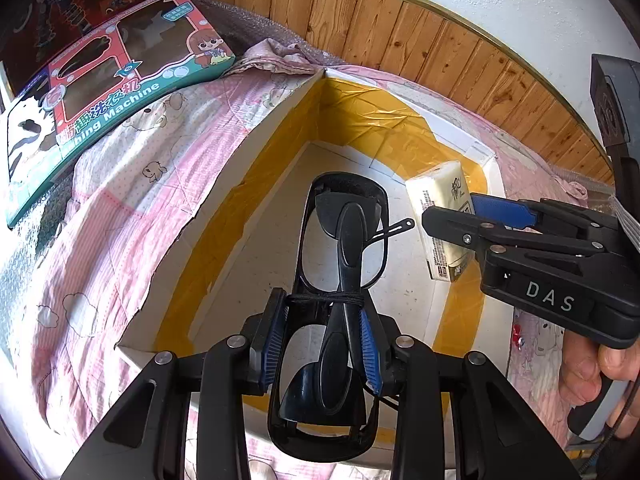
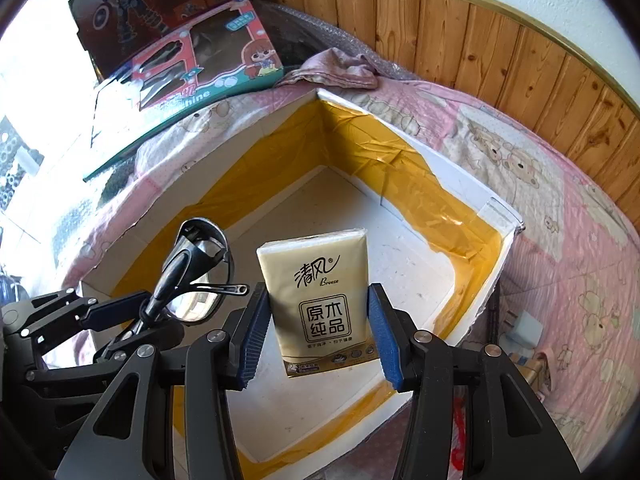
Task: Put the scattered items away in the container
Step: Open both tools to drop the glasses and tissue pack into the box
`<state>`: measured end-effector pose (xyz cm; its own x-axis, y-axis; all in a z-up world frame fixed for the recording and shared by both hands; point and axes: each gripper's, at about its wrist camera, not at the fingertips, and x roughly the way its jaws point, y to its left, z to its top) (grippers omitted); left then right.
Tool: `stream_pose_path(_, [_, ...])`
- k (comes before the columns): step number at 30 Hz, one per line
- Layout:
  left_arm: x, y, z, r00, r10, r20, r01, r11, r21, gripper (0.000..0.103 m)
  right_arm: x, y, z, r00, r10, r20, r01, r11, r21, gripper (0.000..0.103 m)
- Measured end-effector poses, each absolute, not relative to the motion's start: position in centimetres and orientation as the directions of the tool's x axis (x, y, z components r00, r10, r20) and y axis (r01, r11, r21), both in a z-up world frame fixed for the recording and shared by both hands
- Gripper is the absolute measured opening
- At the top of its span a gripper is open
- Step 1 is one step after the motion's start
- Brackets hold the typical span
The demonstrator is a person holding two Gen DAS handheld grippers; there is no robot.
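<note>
Over the box [image 2: 500, 248], the right gripper [image 2: 318, 332] clamps a tissue pack [image 2: 316, 292] and the left gripper [image 1: 320, 340] pinches folded glasses [image 1: 344, 264]. Both should probably go low before letting go, glasses lenses-up, clear of the pack. Beyond lies a toy carton [image 1: 120, 80].

We see bright daylight from the left of the right hand-held gripper [image 2: 316, 322], where a window [image 2: 36, 92] is blown out white. Glare streaks the yellow tape [image 2: 400, 168] beyond it. Fisheye bending curves the wood paneling [image 1: 400, 36]; corners go black.
</note>
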<state>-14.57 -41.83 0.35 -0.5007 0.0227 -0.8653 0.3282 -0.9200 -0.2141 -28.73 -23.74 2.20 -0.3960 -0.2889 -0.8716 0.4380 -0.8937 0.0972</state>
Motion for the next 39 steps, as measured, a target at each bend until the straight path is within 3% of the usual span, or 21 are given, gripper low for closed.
stream_pose_path(13, [-19.3, -42.3, 2.6, -0.495, 0.004, -0.869, 0.266, -0.951, -0.156, 0.036, -31.3, -22.2, 1.8, -0.378, -0.293, -0.878, 0.43, -0.896, 0.114, 0.051])
stream_pose_path(34, [-25.9, -43.1, -2.4, -0.351, -0.016, -0.936, 0.288, -0.953, -0.092, 0.037, -32.1, -22.0, 0.8, -0.37, -0.286, -0.884, 0.456, -0.885, 0.095, 0.055])
stream_pose_path(36, [-25.9, -43.1, -2.4, -0.357, -0.033, -0.934, 0.286, -0.955, -0.075, 0.05, -31.7, -21.7, 1.1, -0.376, -0.297, -0.878, 0.452, -0.886, 0.106, 0.055])
stream_pose_path(39, [-25.7, -43.1, -1.9, -0.371, -0.045, -0.927, 0.285, -0.956, -0.068, 0.061, -31.2, -21.4, 1.6, -0.378, -0.316, -0.87, 0.451, -0.884, 0.126, 0.055])
